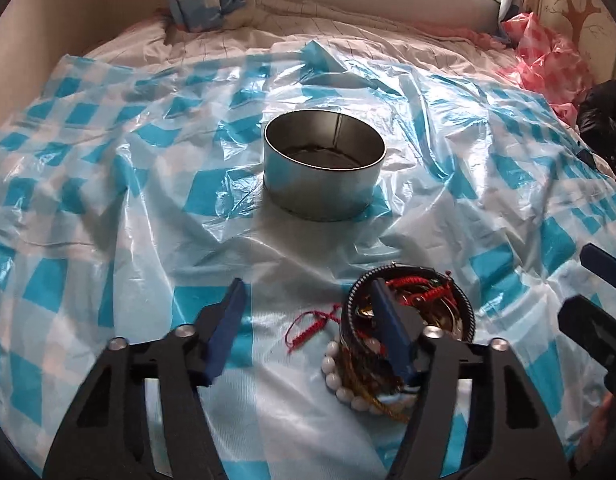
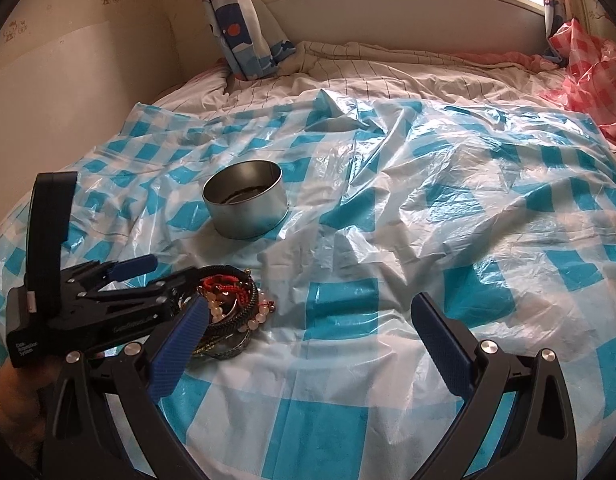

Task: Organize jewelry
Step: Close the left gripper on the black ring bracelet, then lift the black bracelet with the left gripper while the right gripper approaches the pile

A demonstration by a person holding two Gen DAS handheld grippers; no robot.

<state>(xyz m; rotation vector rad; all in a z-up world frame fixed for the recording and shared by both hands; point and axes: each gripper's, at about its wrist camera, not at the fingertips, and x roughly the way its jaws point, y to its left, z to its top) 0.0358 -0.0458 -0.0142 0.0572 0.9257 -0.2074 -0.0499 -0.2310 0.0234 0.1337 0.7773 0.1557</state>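
A tangled pile of jewelry (image 1: 435, 292) lies on the blue-and-white checked plastic sheet (image 1: 108, 200): red braided cords, a white bead bracelet (image 1: 339, 384), a black braided ring and gold chains. My left gripper (image 1: 308, 286) is down at the pile. Its right finger (image 1: 387, 320) pokes inside the black ring and its left finger (image 1: 224, 324) stands clear, with only a loose red cord between them. A round metal tin (image 1: 319, 188) stands open farther back, something dark on its bottom. In the right wrist view the pile (image 2: 228, 300) lies beside my open, empty right gripper (image 2: 309, 300), with the left gripper (image 2: 168, 276) reaching in from the left.
The sheet covers a bed with a striped quilt (image 2: 387, 72). A pink checked plastic bag (image 1: 547, 56) and a black bag (image 1: 603, 120) lie at the right edge. A curtain (image 2: 236, 20) hangs at the back wall. A hand (image 2: 12, 400) holds the left gripper.
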